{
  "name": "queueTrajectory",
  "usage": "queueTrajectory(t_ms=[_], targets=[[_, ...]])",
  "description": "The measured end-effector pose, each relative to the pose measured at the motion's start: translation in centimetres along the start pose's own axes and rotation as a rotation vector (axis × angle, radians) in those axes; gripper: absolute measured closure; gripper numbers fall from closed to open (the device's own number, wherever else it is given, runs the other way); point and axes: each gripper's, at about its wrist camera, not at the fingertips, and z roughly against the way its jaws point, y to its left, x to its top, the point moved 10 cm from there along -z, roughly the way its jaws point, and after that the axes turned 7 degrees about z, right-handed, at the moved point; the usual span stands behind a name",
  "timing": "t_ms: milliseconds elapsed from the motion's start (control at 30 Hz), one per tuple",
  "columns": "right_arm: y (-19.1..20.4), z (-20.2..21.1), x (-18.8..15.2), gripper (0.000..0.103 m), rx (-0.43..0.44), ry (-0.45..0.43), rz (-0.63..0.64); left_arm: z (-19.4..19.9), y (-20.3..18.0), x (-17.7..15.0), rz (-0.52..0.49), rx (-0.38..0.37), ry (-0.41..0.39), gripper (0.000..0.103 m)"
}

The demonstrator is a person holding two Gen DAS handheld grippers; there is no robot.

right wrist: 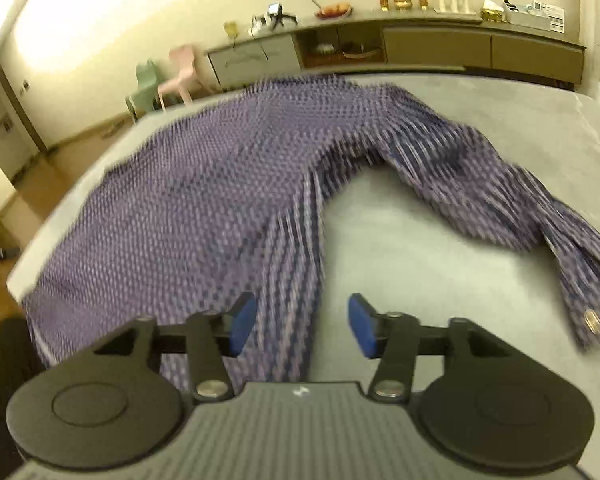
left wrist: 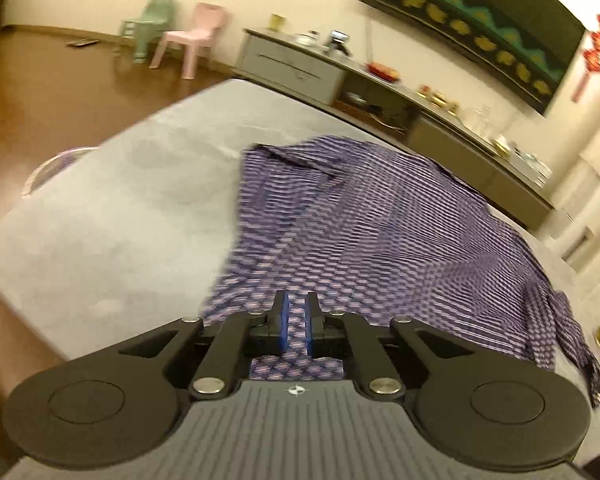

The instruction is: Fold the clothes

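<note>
A purple checked shirt (left wrist: 380,224) lies spread on a grey bed (left wrist: 120,208). My left gripper (left wrist: 296,320) is shut on the shirt's near hem, with fabric between its blue pads. In the right wrist view the same shirt (right wrist: 204,200) lies across the bed (right wrist: 440,260), one sleeve (right wrist: 512,200) trailing to the right with cuff buttons showing. My right gripper (right wrist: 302,328) is open above the shirt's near side edge, with fabric lying between and below its jaws.
A long low cabinet (right wrist: 420,48) with cluttered top runs along the wall beyond the bed. A pink chair (left wrist: 192,40) and a green chair (left wrist: 148,24) stand on the wooden floor. A basket (left wrist: 52,168) sits by the bed's left edge.
</note>
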Motion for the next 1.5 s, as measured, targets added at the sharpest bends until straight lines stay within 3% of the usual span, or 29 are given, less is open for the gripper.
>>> queueTrajectory(t_ms=[67,167,233,267,300,367,467,500,567,600,667,700,733,800,933,1000,1067,1167,1367,1433,1500], targets=[[-0.2,-2.8,2.4,0.041,0.019,-0.005,-0.039,-0.6,-2.2,0.0,-0.037,-0.03,0.003,0.088],[-0.6,-7.6,5.3,0.042,0.017,0.002,-0.052,-1.9,-5.2,0.3,-0.108,-0.048,-0.019,0.068],[-1.4,-10.5,5.8,0.058,-0.003,0.041,-0.033,-2.8,-6.3,1.0,-0.154,-0.031,-0.038,0.065],[-1.8,-11.7,5.6,0.083,-0.011,0.074,-0.021,-3.4,-6.8,1.3,-0.177,-0.025,-0.043,0.065],[-2.3,-13.0,5.4,0.1,-0.018,0.107,-0.009,-3.9,-7.1,1.7,-0.191,-0.019,-0.045,0.065],[-4.2,-12.5,4.7,0.102,-0.09,0.126,0.023,-4.6,-7.3,2.8,-0.22,-0.009,-0.048,0.065],[-7.2,-11.3,3.7,0.097,-0.207,0.146,0.073,-5.7,-5.9,5.5,-0.245,0.051,-0.085,0.046],[-8.1,-10.8,3.6,0.088,-0.226,0.146,0.083,-6.5,-5.2,6.6,-0.249,0.082,-0.096,0.039],[-9.4,-9.4,4.2,0.078,-0.196,0.076,0.031,-9.5,-2.9,8.9,-0.248,0.148,-0.076,0.033],[-10.2,-8.5,4.9,0.065,-0.171,0.028,-0.022,-11.1,-1.9,9.5,-0.244,0.175,-0.053,0.032],[-12.3,-7.6,5.8,0.049,-0.213,-0.032,-0.092,-14.2,0.1,10.2,-0.245,0.231,-0.003,0.032],[-13.4,-7.2,6.2,0.046,-0.239,-0.06,-0.125,-15.8,1.1,10.5,-0.247,0.258,0.022,0.032],[-14.5,-6.7,6.7,0.046,-0.265,-0.088,-0.157,-17.3,2.1,10.8,-0.248,0.286,0.047,0.032],[-16.5,-8.2,6.3,0.046,-0.32,-0.033,-0.165,-19.9,3.1,10.9,-0.25,0.304,0.093,0.032],[-19.8,-10.9,7.0,0.048,-0.389,0.044,-0.108,-22.8,3.1,10.4,-0.261,0.261,0.123,0.035],[-21.1,-11.5,8.5,0.051,-0.425,0.049,-0.071,-23.5,2.6,10.9,-0.29,0.246,0.095,0.065],[-22.6,-12.1,10.0,0.053,-0.466,0.049,-0.044,-24.2,2.5,11.9,-0.316,0.283,0.072,0.076],[-25.7,-13.1,12.1,0.055,-0.589,0.033,-0.017,-25.4,4.4,14.2,-0.331,0.421,0.031,0.076],[-27.1,-11.4,12.9,0.049,-0.723,-0.019,-0.04,-23.8,5.3,16.5,-0.3,0.563,0.0,0.073],[-25.2,-9.4,13.1,0.049,-0.69,-0.063,-0.048,-21.5,4.5,16.6,-0.277,0.543,-0.047,0.069],[-22.0,-7.0,13.2,0.048,-0.596,-0.119,-0.039,-19.0,3.3,15.8,-0.245,0.468,-0.071,0.052]])
